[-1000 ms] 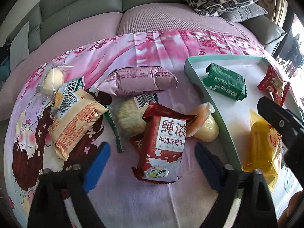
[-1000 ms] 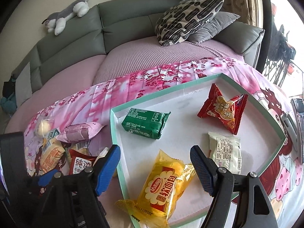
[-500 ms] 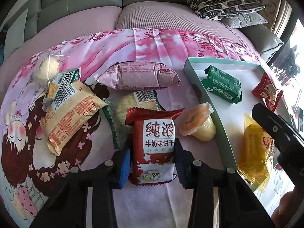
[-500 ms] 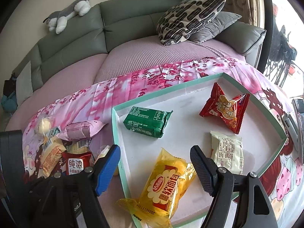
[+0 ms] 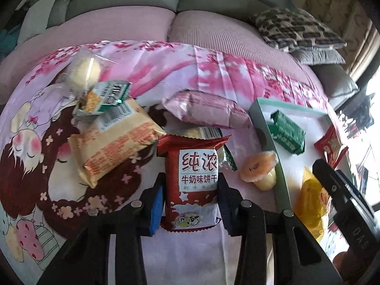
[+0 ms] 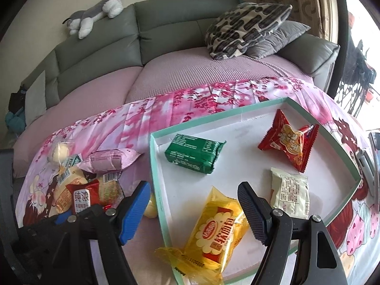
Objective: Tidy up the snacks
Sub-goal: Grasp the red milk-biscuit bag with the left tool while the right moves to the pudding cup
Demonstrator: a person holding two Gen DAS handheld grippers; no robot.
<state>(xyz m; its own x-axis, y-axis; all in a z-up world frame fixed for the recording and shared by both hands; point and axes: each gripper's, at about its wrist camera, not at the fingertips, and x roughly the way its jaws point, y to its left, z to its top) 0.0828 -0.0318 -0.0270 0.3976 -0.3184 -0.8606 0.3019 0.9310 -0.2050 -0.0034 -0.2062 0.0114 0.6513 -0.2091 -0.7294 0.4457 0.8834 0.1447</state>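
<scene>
My left gripper is shut on a red milk biscuit packet, held upright above the pink cloth; the packet also shows in the right wrist view. My right gripper is open and empty, above a yellow packet that lies over the front rim of the teal-edged white tray. In the tray lie a green packet, a red packet and a white packet. The tray is right of the left gripper.
On the cloth lie an orange-tan packet, a pink packet, a green-white packet, a round bun and a jelly cup against the tray wall. A grey sofa with pillows stands behind.
My left gripper closed on the red biscuit packet and lifted it, tilting the view. The right gripper has stayed open over the yellow packet.
</scene>
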